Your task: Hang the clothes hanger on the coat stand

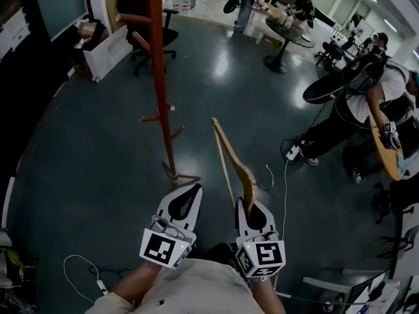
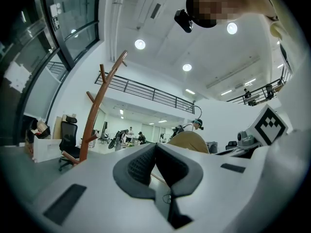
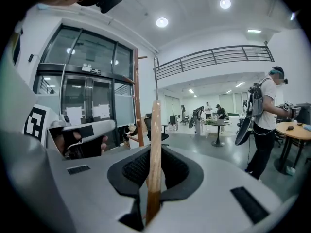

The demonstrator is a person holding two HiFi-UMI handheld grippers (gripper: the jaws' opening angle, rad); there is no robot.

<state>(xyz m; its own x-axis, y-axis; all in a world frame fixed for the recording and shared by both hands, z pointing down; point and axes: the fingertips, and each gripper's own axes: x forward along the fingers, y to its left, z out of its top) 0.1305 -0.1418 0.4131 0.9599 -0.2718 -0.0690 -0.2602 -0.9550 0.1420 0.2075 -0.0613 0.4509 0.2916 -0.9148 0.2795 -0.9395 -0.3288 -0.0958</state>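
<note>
The red-brown coat stand (image 1: 157,77) rises ahead and slightly left, its feet (image 1: 175,173) on the dark floor. My right gripper (image 1: 253,216) is shut on one end of a light wooden clothes hanger (image 1: 232,162), which sticks up and forward; its wire hook (image 1: 269,176) hangs to the right. In the right gripper view the hanger (image 3: 154,144) stands upright between the pads of the right gripper (image 3: 154,154), with the stand (image 3: 138,96) behind it to the left. My left gripper (image 1: 185,200) is shut and empty beside it. The left gripper view shows the left gripper (image 2: 155,149), the stand (image 2: 95,110) and the hanger (image 2: 189,141).
A black office chair (image 1: 147,38) and a white panel (image 1: 108,51) stand behind the coat stand. At the right a person (image 1: 366,103) stands by a power strip (image 1: 292,152) with a cable (image 1: 285,188) trailing over the floor. A round table (image 1: 288,34) is farther back.
</note>
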